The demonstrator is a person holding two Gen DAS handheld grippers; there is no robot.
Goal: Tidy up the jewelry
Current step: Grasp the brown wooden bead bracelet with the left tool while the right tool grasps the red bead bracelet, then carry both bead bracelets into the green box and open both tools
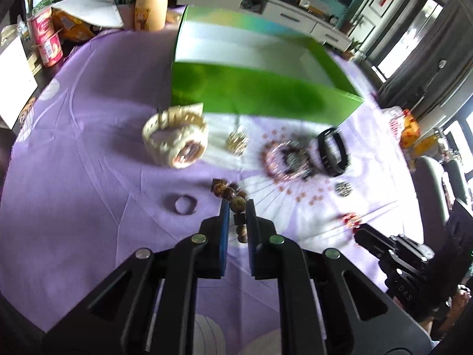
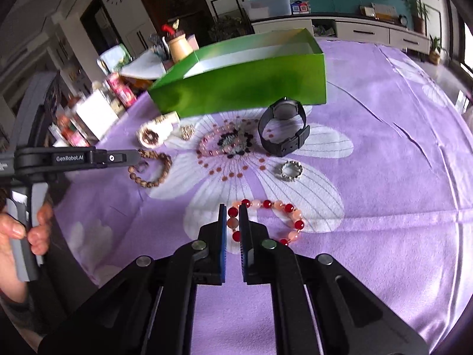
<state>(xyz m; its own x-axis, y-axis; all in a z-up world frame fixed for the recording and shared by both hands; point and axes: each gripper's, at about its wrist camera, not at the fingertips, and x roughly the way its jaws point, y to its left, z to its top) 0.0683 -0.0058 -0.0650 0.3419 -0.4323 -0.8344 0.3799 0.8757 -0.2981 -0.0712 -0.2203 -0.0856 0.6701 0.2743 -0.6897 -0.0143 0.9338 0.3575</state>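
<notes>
Jewelry: spread on a purple flowered cloth [image 2: 384, 153] before the open green box [image 2: 245, 88].
Left gripper [image 1: 238, 207]: clenched on a brown wooden bead bracelet [image 1: 232, 195], lying near the cream watch [image 1: 177, 139].
Right gripper [image 2: 233, 211]: pinching a red-and-peach bead bracelet [image 2: 283, 210].
Nearby: black watch [image 2: 283, 127], silver ring [image 2: 291, 171], pink bracelet [image 2: 218, 145].

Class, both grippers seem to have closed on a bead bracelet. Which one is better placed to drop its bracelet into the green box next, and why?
Probably the left gripper. Its jaws pinch the brown wooden bracelet, and the green box sits close ahead. The right gripper, pinching the red and pink bracelet, is farther back, with other jewelry between.
</notes>
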